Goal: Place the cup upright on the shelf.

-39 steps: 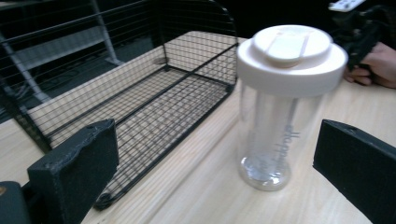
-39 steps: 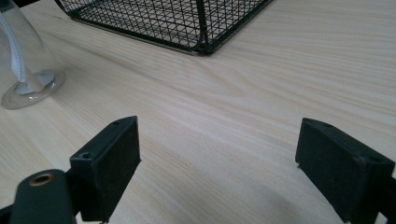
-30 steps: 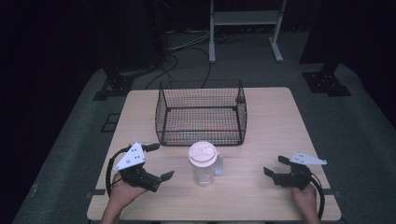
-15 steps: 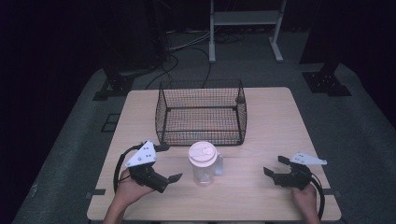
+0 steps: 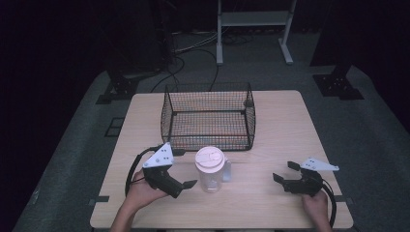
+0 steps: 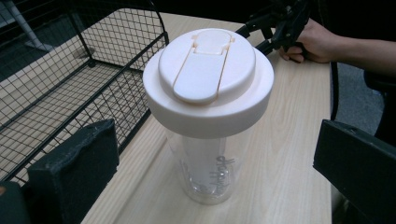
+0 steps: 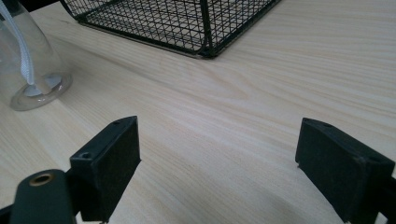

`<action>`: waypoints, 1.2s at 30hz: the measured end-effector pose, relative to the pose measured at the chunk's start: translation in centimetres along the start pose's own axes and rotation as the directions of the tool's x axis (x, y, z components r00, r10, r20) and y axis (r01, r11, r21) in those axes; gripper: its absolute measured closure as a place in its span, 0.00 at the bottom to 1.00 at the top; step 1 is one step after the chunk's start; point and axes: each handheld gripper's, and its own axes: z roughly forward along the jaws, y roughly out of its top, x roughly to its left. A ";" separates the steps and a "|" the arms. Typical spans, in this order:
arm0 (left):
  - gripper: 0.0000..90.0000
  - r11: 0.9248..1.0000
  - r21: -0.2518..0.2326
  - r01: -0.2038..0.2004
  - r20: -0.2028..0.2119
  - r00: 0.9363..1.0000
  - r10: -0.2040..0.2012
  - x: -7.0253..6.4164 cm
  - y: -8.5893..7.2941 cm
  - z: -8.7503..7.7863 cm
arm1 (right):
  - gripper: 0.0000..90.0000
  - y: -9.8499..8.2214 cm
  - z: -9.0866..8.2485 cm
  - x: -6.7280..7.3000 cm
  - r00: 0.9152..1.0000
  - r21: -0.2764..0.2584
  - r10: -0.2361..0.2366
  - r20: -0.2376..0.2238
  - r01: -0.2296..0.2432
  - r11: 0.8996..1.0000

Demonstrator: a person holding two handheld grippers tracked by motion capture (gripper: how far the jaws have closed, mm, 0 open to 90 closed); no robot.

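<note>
A clear plastic bottle (image 5: pixel 211 171) with a cream flip lid stands upright on the wooden table (image 5: pixel 290 121), just in front of a black wire basket (image 5: pixel 208 116). My left gripper (image 5: pixel 184 168) is open, just left of the bottle and pointing at it. In the left gripper view the bottle (image 6: pixel 208 116) stands between and a little beyond the two black fingers (image 6: pixel 74 163), apart from both. My right gripper (image 5: pixel 284 171) rests open near the table's front right. Its fingers (image 7: pixel 109 158) have bare wood between them, and the bottle's base (image 7: pixel 32 88) shows at the far left.
The basket (image 7: pixel 187 23) looks empty, and its mesh wall (image 6: pixel 70 79) runs close to the left of the bottle. The person's other hand (image 6: pixel 313 42) and gripper show beyond the bottle. Dark floor, cables and a white stand lie behind the table.
My left gripper has lifted and moved right, towards the bottle, ending close beside it. The right gripper and the bottle have not moved.
</note>
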 end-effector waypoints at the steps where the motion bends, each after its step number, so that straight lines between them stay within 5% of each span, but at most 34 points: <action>1: 0.00 1.000 0.003 0.000 -0.001 1.000 0.000 0.0 0.1 0.1 | 0.14 0.0 0.0 0.0 1.000 0.000 -0.001 -0.001 0.001 1.000; 36: 0.00 0.992 0.129 0.015 0.064 0.998 -0.024 1.0 1.4 4.7 | 0.14 0.0 0.0 0.0 1.000 -0.003 -0.008 -0.015 0.008 1.000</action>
